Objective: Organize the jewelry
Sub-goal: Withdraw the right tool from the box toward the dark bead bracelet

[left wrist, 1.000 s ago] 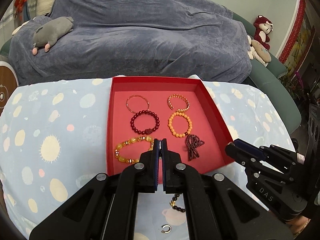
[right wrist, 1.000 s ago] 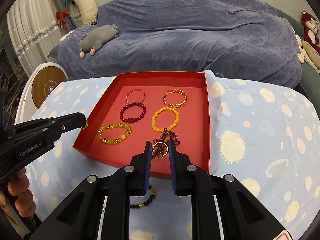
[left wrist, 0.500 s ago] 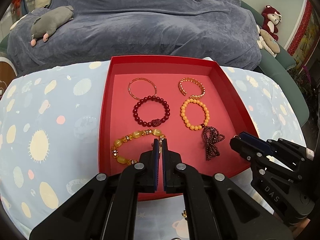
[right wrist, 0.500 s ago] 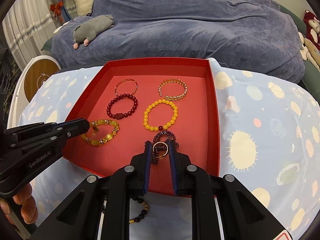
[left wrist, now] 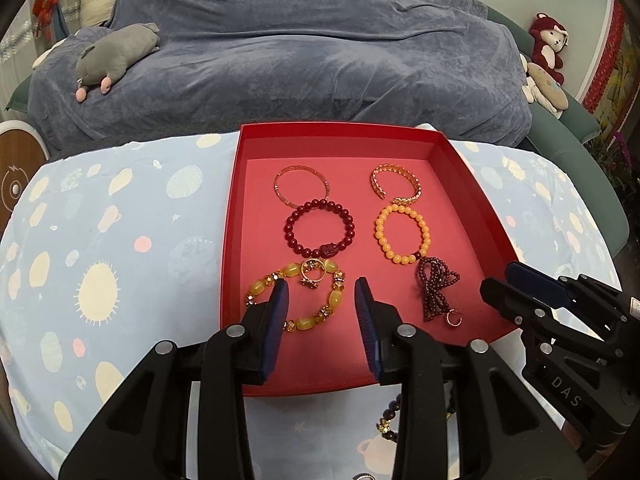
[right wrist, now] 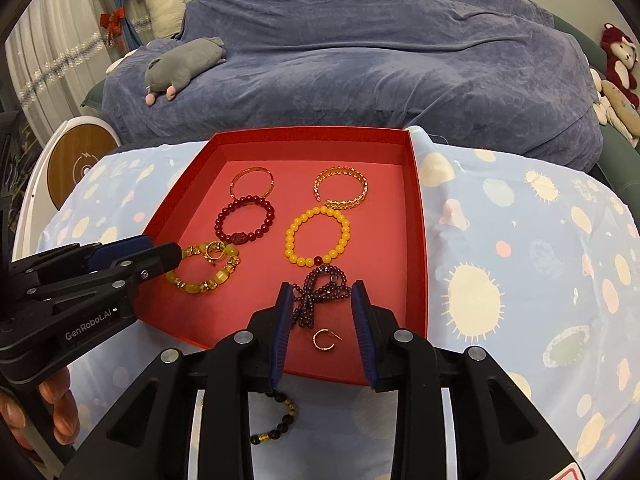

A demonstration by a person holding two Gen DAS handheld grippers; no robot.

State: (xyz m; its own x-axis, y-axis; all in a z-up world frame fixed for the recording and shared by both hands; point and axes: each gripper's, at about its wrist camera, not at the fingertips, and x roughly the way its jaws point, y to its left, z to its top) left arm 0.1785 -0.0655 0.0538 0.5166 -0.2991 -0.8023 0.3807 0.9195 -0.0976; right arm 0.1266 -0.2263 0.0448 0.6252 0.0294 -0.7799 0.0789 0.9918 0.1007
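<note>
Tablecloth (left wrist: 120, 240), pale blue with cream suns and planets, covers a table before a sofa draped in a grey-blue throw (left wrist: 300, 52), a grey plush toy (left wrist: 116, 56) lying on it. A red tray (right wrist: 420, 240) near the front edge holds bracelets. Both claws have just been opening: left gripper (left wrist: 322, 294) released above a gold ring (left wrist: 313, 276), right gripper (right wrist: 320, 300) released above a hoop earring (right wrist: 324, 339).

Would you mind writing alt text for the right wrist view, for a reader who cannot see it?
The right hand-held gripper is open over a red tray on a spotted cloth, with a small gold ring lying loose between its fingers. The tray holds bracelets in two columns. The left hand-held gripper reaches in beside a yellow bead bracelet.
</note>
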